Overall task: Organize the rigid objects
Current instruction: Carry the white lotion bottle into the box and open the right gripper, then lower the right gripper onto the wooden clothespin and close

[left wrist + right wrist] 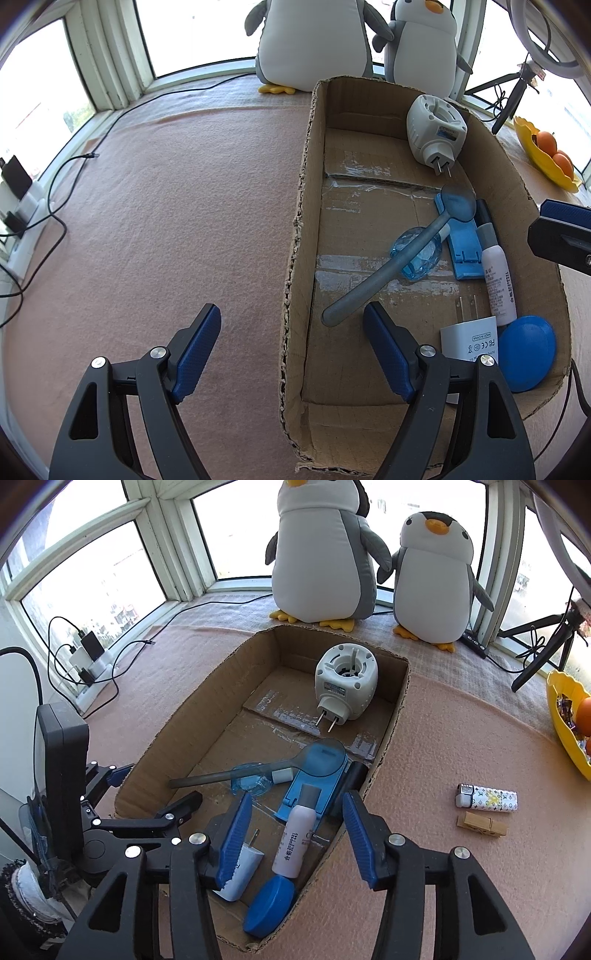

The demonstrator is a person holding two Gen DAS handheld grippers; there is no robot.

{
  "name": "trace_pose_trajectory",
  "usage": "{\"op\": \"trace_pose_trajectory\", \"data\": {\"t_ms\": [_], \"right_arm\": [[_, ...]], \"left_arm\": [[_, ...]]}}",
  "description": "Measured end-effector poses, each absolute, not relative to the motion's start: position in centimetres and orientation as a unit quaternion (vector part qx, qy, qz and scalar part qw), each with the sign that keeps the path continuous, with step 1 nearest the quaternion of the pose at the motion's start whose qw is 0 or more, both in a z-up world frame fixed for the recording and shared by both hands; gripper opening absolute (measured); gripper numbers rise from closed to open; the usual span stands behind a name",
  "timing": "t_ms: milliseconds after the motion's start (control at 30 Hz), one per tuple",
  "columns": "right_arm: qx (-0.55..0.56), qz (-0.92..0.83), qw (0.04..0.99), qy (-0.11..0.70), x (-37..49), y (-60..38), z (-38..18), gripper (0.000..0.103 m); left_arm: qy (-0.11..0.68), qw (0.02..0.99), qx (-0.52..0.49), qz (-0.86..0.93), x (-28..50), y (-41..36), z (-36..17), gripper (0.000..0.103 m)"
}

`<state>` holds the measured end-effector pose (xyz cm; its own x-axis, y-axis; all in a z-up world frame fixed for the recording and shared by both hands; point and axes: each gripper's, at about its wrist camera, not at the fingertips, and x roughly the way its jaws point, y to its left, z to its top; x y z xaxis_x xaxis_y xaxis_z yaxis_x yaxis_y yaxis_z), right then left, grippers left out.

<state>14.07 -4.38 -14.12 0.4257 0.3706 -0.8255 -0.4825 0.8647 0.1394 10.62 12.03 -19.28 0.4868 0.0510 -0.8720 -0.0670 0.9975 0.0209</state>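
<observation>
A shallow cardboard box [297,229] [177,716] holds a white plug-in device [436,129] [345,681], a grey spoon [388,266] [258,770], a clear blue dish [424,264], a blue stand [465,243] [317,779], a white tube [498,284] [295,842], a white charger [471,341] [240,871] and a blue disc [528,350] [269,908]. My left gripper [291,343] is open and empty, straddling the box's left wall. My right gripper [295,838] is open and empty above the tube. A patterned lighter [485,797] and a wooden clothespin [482,825] lie on the pink mat right of the box.
Two plush penguins [325,554] [432,579] stand behind the box. A yellow bowl with oranges [565,716] [543,155] sits at the right. A tripod [546,642] stands at the back right. Cables and a power strip [92,661] lie at the left by the window.
</observation>
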Motion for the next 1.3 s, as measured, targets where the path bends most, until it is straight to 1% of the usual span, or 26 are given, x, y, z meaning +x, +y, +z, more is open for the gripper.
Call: {"op": "trace_pose_trajectory", "data": {"t_ms": [67, 367, 767, 833, 867, 900, 1000, 1067, 1300], "right_arm": [[-0.058, 0.253, 0.843, 0.47, 14.0, -4.5, -14.0, 0.055], [-0.019, 0.243, 0.85, 0.467, 13.8, -7.3, -13.5, 0.055], [0.06, 0.175, 0.869, 0.459, 14.2, -17.2, -14.2, 0.055], [0.06, 0.164, 0.869, 0.463, 14.5, -18.1, -14.5, 0.06], [0.06, 0.159, 0.869, 0.465, 14.6, -18.5, -14.7, 0.065], [0.057, 0.154, 0.87, 0.466, 14.8, -18.8, -14.8, 0.068], [0.039, 0.142, 0.869, 0.473, 15.5, -19.3, -15.6, 0.07], [0.026, 0.129, 0.868, 0.479, 16.0, -19.4, -16.2, 0.076], [0.031, 0.12, 0.859, 0.497, 17.8, -19.3, -18.3, 0.077]], "left_arm": [[0.505, 0.862, -0.008, 0.034, 10.6, 12.0, -19.3, 0.081], [0.505, 0.862, -0.008, 0.034, 10.6, 12.0, -19.3, 0.081], [0.505, 0.862, -0.008, 0.034, 10.6, 12.0, -19.3, 0.081], [0.505, 0.862, -0.008, 0.034, 10.6, 12.0, -19.3, 0.081], [0.505, 0.862, -0.008, 0.034, 10.6, 12.0, -19.3, 0.081], [0.505, 0.862, -0.008, 0.035, 10.6, 12.0, -19.3, 0.081], [0.505, 0.862, -0.008, 0.035, 10.6, 12.0, -19.3, 0.081], [0.505, 0.862, -0.008, 0.035, 10.6, 12.0, -19.3, 0.081], [0.505, 0.862, -0.008, 0.036, 10.6, 12.1, -19.3, 0.082]]}}
